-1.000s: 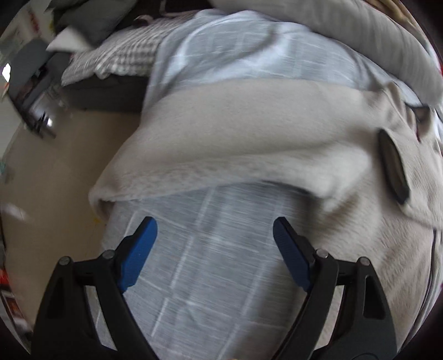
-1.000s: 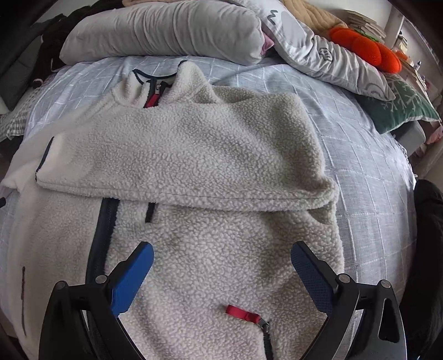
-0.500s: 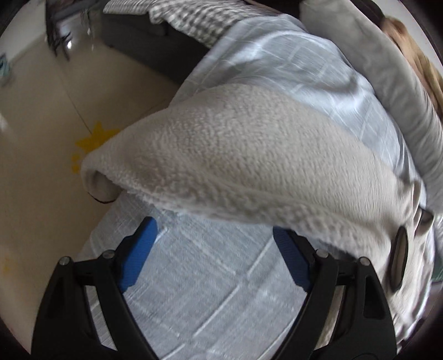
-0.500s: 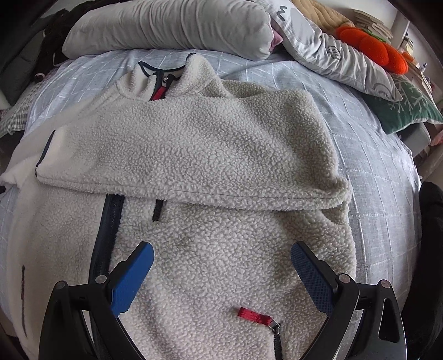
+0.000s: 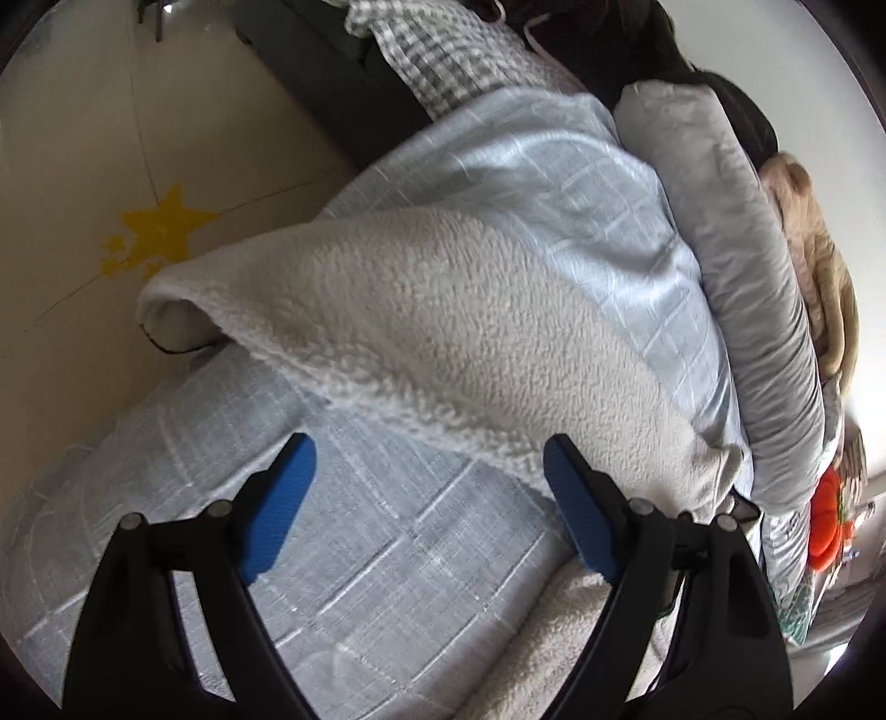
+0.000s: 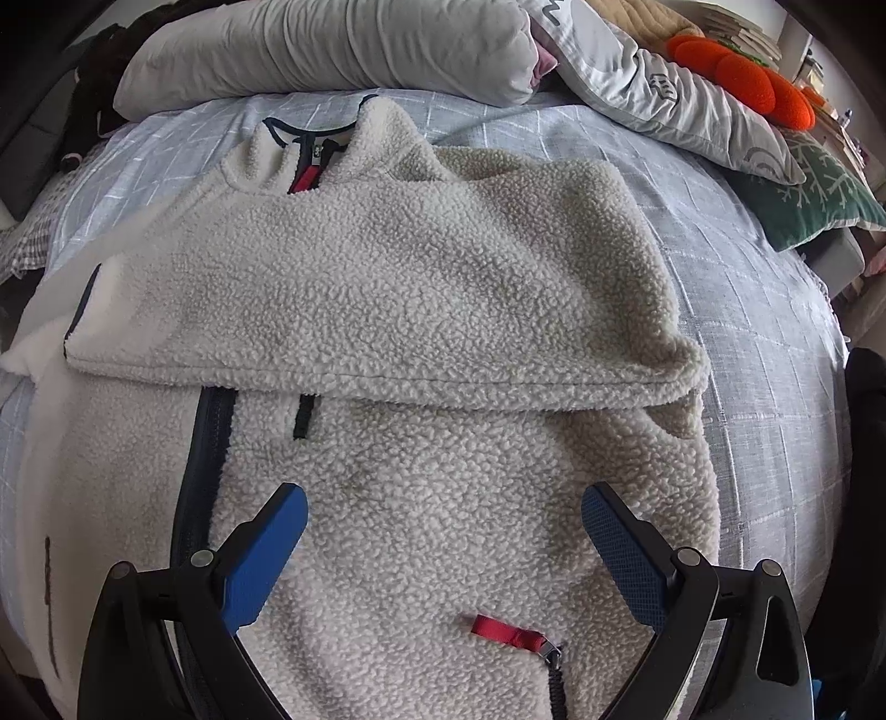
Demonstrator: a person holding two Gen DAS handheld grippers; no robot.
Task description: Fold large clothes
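Fleece [image 6: 421, 310] has one sleeve folded across its chest; next, I judge, the left gripper [image 5: 426, 487], fingers wide and empty like the right gripper's [image 6: 443, 531], must seize the other sleeve [image 5: 421, 310] at mid-frame.

Left gripper [image 5: 423, 462] hovering open over checked bedsheet [image 5: 387, 554], fleece sleeve [image 5: 443, 327] lying just beyond fingertips, cuff overhanging floor [image 5: 83, 166].

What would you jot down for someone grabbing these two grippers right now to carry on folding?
Left gripper: open, empty, over the bedsheet beside the unfolded sleeve.
Right gripper: open, empty, above the fleece jacket.
Jacket lies flat on the bed, collar toward the pillows.
Done: one sleeve folded across the chest.
Left: fold the other sleeve in, then fold the body.
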